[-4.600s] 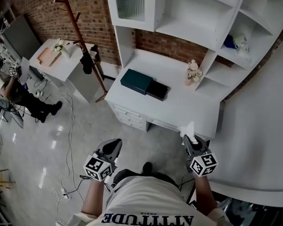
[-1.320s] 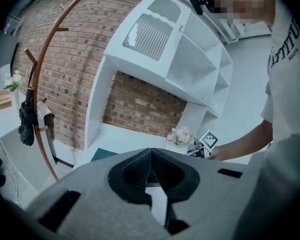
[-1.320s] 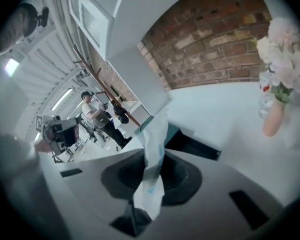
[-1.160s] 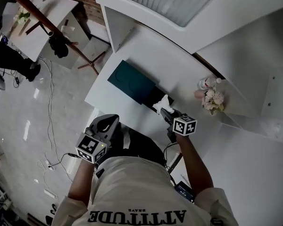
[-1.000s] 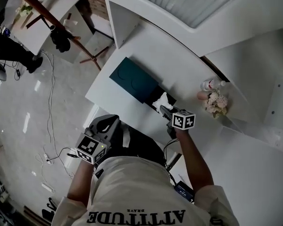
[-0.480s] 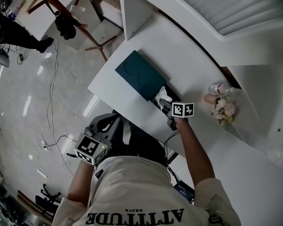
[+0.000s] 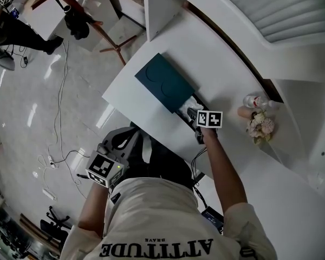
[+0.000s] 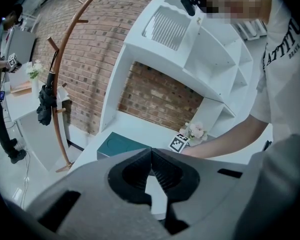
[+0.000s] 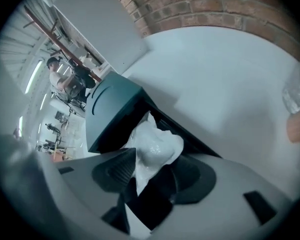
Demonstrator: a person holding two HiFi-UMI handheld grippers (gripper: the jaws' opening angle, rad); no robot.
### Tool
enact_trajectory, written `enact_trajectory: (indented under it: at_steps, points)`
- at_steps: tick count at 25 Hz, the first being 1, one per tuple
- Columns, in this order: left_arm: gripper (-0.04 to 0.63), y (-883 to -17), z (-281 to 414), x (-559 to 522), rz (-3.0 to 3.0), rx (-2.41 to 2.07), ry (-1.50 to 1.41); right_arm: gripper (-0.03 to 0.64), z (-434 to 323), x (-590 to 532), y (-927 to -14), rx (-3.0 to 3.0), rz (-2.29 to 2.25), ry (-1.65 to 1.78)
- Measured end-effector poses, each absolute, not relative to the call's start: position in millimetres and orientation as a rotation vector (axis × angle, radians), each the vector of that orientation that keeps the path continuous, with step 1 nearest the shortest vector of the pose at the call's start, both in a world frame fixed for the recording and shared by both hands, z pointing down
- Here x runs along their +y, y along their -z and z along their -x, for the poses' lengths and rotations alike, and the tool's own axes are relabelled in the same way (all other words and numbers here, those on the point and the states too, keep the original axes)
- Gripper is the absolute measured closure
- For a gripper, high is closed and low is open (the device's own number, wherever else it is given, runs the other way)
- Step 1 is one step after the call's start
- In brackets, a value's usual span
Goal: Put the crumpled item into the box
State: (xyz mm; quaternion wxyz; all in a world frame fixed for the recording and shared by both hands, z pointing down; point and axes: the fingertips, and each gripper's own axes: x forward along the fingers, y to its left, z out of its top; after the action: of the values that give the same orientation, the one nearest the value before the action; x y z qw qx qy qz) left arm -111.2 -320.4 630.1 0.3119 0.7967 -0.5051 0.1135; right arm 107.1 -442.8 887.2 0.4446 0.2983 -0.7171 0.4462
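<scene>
Over the box [image 7: 163, 84] by the desk's [image 7: 134, 103] front edge, the right hand-held gripper [image 9: 155, 160] has just been opening. Its jaws are spread, with the wad [image 9: 156, 145] loose between them in the open end. I'd lift straight up so nothing snags. Left hand-held gripper [image 8: 151, 153] is pressed together, empty.

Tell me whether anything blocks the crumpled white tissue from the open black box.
Nothing visible does. The crumpled white tissue sits between the jaws of the right gripper, which have just been opening, directly over the open black box. The dark teal rectangular cover sits beside the opening.
</scene>
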Motion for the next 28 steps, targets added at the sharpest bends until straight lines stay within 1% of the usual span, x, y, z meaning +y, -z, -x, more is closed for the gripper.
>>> enact_trajectory:
  at_steps: [4,11,19,22,28]
  points:
    - [0.569,-627.2,111.0,-320.9,-2.119,-1.331,-0.296,0.380,-119.2,-439.7,-876.6,-1.775,-0.760,-1.101]
    - [0.569,-615.8,110.3,-320.8,-2.179,-1.309,-0.278,0.380,-135.9,-432.2,-850.7,-1.813,-0.832,-1.115]
    - [0.569,-599.3,120.6,-308.2,-2.252,-1.278,-0.246,0.383,-129.1,-416.1,-795.4,-1.987,-0.902,-1.082]
    - [0.569,-594.6,125.3,-299.7,-2.279,-1.260,-0.235,0.414,-124.8,-406.6,-770.8,-2.049,-0.930,-1.028]
    - [0.569,-588.2,131.1,-283.4,-2.341,-1.205,-0.217,0.499,-118.7,-384.3,-718.0,-2.158,-1.020,-0.893]
